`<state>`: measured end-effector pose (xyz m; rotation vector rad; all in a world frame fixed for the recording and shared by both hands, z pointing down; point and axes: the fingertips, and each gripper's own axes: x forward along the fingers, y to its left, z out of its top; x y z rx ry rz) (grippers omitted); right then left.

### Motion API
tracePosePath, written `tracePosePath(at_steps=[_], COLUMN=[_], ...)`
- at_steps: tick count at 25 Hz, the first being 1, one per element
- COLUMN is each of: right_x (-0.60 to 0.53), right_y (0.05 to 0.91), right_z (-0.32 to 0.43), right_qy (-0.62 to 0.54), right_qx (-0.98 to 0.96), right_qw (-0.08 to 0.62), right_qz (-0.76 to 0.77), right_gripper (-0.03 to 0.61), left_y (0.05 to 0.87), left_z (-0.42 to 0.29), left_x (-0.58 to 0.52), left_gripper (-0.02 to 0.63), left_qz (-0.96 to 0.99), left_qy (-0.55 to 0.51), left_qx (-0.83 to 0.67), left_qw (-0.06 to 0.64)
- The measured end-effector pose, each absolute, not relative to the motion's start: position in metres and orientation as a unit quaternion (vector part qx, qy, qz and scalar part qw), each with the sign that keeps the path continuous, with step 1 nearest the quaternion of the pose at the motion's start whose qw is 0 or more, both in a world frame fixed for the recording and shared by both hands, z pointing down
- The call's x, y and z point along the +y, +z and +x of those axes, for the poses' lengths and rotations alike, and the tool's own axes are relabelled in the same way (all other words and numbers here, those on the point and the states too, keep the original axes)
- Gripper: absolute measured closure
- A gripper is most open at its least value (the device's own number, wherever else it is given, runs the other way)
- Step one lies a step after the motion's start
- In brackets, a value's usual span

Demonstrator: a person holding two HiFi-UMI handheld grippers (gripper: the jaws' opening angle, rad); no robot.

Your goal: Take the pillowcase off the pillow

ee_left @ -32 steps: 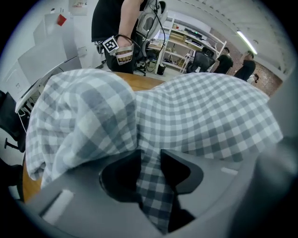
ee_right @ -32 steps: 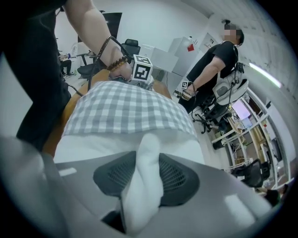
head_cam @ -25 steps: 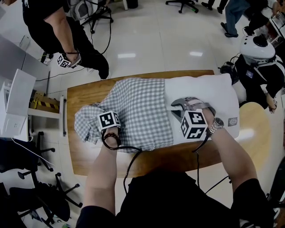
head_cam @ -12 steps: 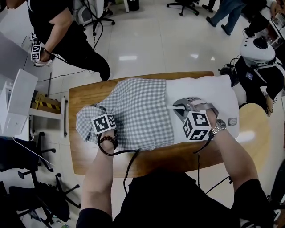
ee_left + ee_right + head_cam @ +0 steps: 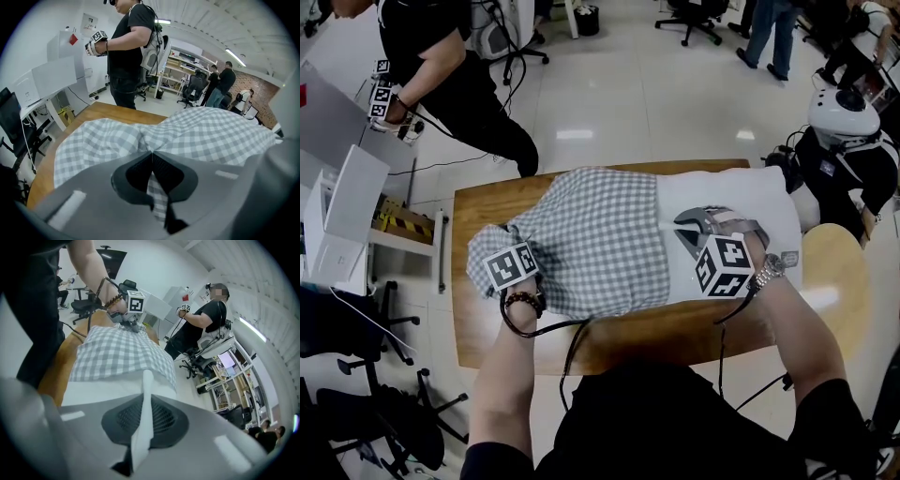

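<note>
A white pillow [image 5: 741,202] lies across the wooden table [image 5: 478,328], its left part inside a grey-checked pillowcase [image 5: 600,234]. My left gripper [image 5: 511,251] is at the pillowcase's loose left end. In the left gripper view its jaws [image 5: 151,152] are shut on a fold of the checked pillowcase [image 5: 201,136]. My right gripper [image 5: 684,223] sits on the bare white part of the pillow, just right of the pillowcase's edge. In the right gripper view its jaws [image 5: 146,394] are shut on a ridge of the white pillow [image 5: 112,387], with the checked pillowcase [image 5: 117,355] beyond.
A person in black [image 5: 450,75] holding marker-cube grippers stands behind the table's left end. White boxes and a shelf [image 5: 337,216] stand at the left, with office chairs around. A white helmet [image 5: 844,108] and a round tabletop [image 5: 839,281] are at the right. Cables hang off the table's near edge.
Both grippers have risen, each lifting its pinch of fabric, and the left one has drifted slightly left. The person behind has swung an arm out to the left.
</note>
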<state>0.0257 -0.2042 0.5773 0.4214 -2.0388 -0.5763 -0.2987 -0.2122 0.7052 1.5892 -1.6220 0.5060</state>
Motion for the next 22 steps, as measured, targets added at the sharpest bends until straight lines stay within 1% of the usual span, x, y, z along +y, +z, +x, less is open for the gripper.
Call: tracePosePath(at_steps=[22], right_x=[-0.175], right_y=[0.522], right_z=[0.057], right_qy=[-0.26], right_qx=[-0.823], right_qw=[0.462], right_qz=[0.202], right_gripper=[0.566], left_y=[0.633], left_z=[-0.333], left_x=[-0.175], left_gripper=[0.604], left_qz=[0.62], left_qy=[0.132], left_qx=[-0.677], left_qw=[0.375])
